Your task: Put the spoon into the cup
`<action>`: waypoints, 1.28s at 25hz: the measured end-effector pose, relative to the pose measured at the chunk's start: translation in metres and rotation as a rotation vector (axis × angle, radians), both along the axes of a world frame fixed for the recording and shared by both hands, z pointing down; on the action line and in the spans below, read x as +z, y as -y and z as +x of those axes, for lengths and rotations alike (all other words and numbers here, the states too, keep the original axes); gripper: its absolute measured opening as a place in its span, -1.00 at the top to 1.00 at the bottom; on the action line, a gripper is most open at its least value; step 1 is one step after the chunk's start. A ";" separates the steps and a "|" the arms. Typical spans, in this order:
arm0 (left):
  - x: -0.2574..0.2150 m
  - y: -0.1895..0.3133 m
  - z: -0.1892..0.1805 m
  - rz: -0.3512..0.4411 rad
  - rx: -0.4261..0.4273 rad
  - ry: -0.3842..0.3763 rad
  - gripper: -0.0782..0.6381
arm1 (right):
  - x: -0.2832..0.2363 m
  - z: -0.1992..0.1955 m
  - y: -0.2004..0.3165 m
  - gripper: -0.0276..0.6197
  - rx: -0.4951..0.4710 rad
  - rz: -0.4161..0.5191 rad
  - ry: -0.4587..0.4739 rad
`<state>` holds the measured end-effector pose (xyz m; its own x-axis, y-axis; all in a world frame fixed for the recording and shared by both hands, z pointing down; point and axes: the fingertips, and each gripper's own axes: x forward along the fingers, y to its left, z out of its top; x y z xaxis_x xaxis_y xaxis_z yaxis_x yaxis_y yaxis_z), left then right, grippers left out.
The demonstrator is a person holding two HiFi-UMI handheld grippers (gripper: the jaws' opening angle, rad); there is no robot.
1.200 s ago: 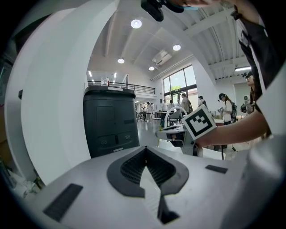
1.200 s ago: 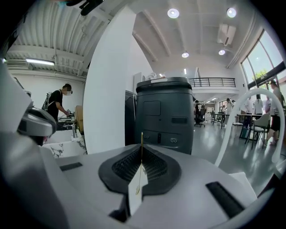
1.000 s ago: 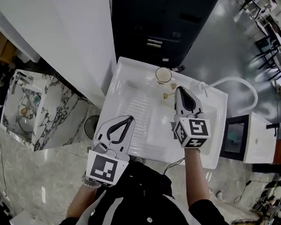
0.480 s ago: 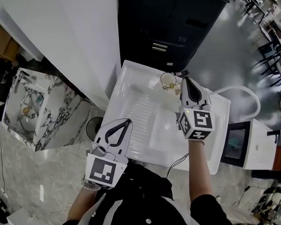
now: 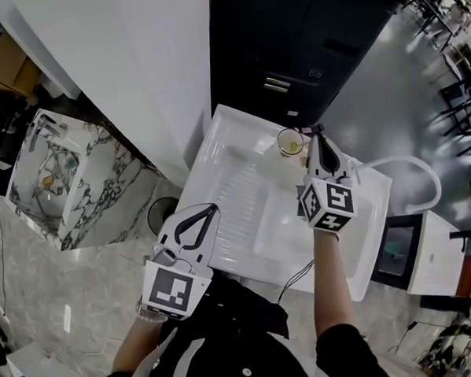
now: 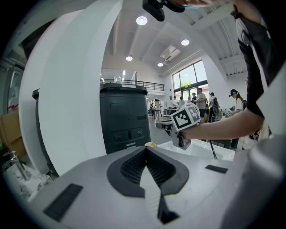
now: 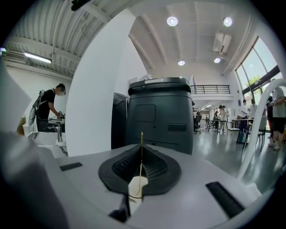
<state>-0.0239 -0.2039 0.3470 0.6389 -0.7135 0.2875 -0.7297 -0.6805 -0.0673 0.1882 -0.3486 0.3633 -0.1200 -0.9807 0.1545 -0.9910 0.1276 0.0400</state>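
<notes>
A small clear cup (image 5: 290, 143) stands near the far edge of the white ribbed tabletop (image 5: 236, 192), with something yellowish showing inside it. My right gripper (image 5: 320, 133) reaches out just to the right of the cup, its tips level with it. It is shut on a thin gold spoon (image 7: 141, 136), which stands upright between the pads and pokes above the tips. My left gripper (image 5: 211, 209) hangs back over the table's near left edge, shut and empty. The left gripper view shows its jaws (image 6: 145, 150) meeting, with the right gripper (image 6: 184, 121) beyond.
A black cabinet (image 5: 307, 46) stands right behind the table and a white wall (image 5: 135, 71) to its left. A white hose (image 5: 412, 170) loops off the table's right end toward a white unit (image 5: 431, 248). A marble sink (image 5: 54, 177) lies far left.
My right gripper has carried the spoon away from me, from over the middle of the table up beside the cup. The left gripper has drifted only a little.
</notes>
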 end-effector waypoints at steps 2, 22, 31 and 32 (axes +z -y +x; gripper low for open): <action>0.001 0.000 0.000 -0.005 -0.002 0.001 0.78 | 0.007 0.001 0.002 0.90 0.006 -0.002 0.013; 0.008 0.007 -0.005 -0.037 -0.018 -0.002 0.78 | 0.074 0.004 0.023 0.90 0.020 -0.136 0.011; 0.008 0.007 -0.004 -0.037 -0.012 0.000 0.78 | 0.084 0.009 0.025 0.90 0.032 -0.194 0.048; 0.008 0.007 -0.004 -0.037 -0.012 0.001 0.78 | 0.086 0.010 0.025 0.90 0.039 -0.202 0.047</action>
<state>-0.0279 -0.2106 0.3551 0.6302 -0.7101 0.3141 -0.7377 -0.6737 -0.0429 0.1986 -0.3731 0.4493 -0.0937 -0.9346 0.3433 -0.9956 0.0894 -0.0284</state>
